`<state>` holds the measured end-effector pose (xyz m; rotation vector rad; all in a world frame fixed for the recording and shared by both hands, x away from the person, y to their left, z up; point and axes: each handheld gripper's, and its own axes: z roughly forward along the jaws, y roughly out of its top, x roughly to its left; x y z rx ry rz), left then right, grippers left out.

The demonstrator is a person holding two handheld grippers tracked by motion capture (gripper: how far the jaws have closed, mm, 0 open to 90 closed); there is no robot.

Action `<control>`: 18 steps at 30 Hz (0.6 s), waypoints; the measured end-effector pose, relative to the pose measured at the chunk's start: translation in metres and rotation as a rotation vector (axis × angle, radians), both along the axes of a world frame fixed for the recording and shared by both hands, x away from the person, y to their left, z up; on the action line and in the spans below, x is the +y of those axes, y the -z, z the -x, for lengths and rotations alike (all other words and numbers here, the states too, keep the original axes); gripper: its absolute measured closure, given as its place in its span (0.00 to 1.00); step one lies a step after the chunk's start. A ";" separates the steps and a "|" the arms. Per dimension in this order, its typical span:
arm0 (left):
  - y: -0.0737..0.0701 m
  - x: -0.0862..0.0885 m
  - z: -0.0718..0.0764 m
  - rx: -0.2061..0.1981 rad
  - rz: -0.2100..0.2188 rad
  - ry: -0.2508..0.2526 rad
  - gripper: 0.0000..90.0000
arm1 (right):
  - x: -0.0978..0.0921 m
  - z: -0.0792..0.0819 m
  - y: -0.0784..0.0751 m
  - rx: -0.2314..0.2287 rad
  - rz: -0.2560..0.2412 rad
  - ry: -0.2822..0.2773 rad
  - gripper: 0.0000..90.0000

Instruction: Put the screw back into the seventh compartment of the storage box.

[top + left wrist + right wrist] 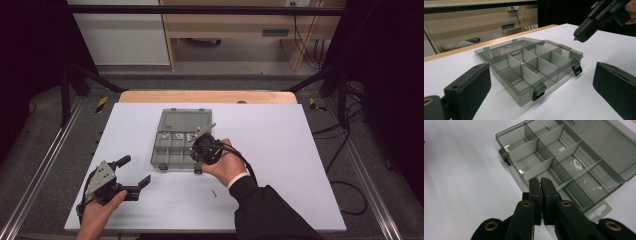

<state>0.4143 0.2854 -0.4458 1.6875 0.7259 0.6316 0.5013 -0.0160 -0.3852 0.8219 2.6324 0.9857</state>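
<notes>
The white table (280, 150) is the biggest thing. On it lies one grey see-through box (175, 142). Its lid is open and lies flat on the far side. The part with the little walls is on the side close to the person, and its long side runs left to right.

There are two grippers. The right gripper (540, 182) hangs just above the box, over its near right corner, and points down into the little rooms. Its jaws are pressed together. A small metal piece (575, 39) peeks out at the tip, so I think the jaws pinch it. It may be a screw, but it is too small to be sure.

The left gripper (135, 170) is well to the left of the box and nearer the person. Its jaws are wide apart and hold nothing. So the right one is much nearer the box, and the drop is straight down.

One tiny screw (214, 192) lies loose on the table, on the near side of the box, a bit to the right.
</notes>
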 end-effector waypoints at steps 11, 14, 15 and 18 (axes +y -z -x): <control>0.000 0.000 0.000 0.000 0.001 0.000 0.02 | 0.005 -0.007 0.002 -0.014 -0.020 0.017 0.97; 0.000 0.000 0.000 -0.002 0.003 0.001 0.02 | 0.006 -0.008 0.002 -0.027 -0.020 0.015 0.97; 0.000 0.000 0.000 0.000 0.001 0.001 0.02 | 0.007 -0.009 0.002 -0.029 -0.022 0.016 0.97; 0.000 0.000 0.000 -0.002 0.004 0.001 0.02 | 0.008 -0.010 0.003 -0.035 -0.029 0.021 0.97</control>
